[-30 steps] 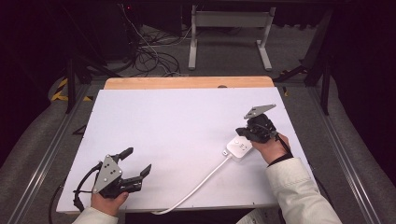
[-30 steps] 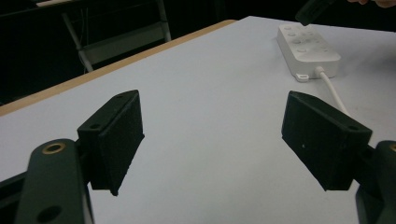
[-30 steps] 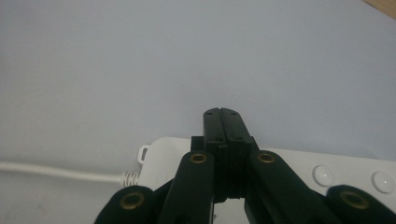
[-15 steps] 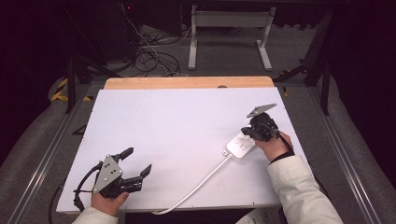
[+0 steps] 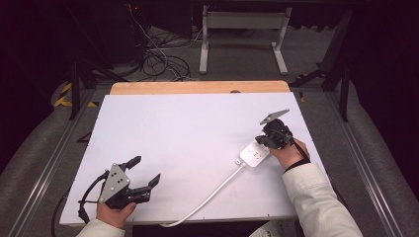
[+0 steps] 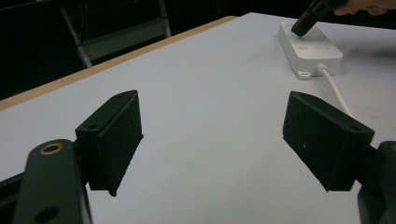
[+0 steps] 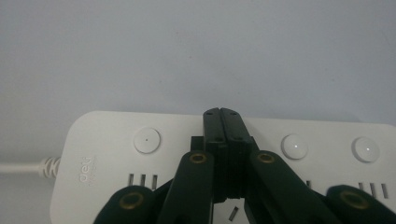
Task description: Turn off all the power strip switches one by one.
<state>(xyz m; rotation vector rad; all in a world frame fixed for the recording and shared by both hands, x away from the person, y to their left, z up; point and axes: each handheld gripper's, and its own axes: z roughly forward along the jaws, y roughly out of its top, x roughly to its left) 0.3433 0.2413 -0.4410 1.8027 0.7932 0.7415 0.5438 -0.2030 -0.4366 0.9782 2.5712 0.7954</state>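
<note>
2 tongs noted: our right tongs [image 7: 222, 116], clamped together and empty, press onto the power strip [image 5: 254, 155] at the bench's [image 5: 188, 128] right side, likely to toggle a switch; left tongs [image 5: 141, 173] gape wide, idle.

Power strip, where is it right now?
In the high view the power strip lies on the table's right side, under the shut right gripper, cord trailing to the near edge.
</note>
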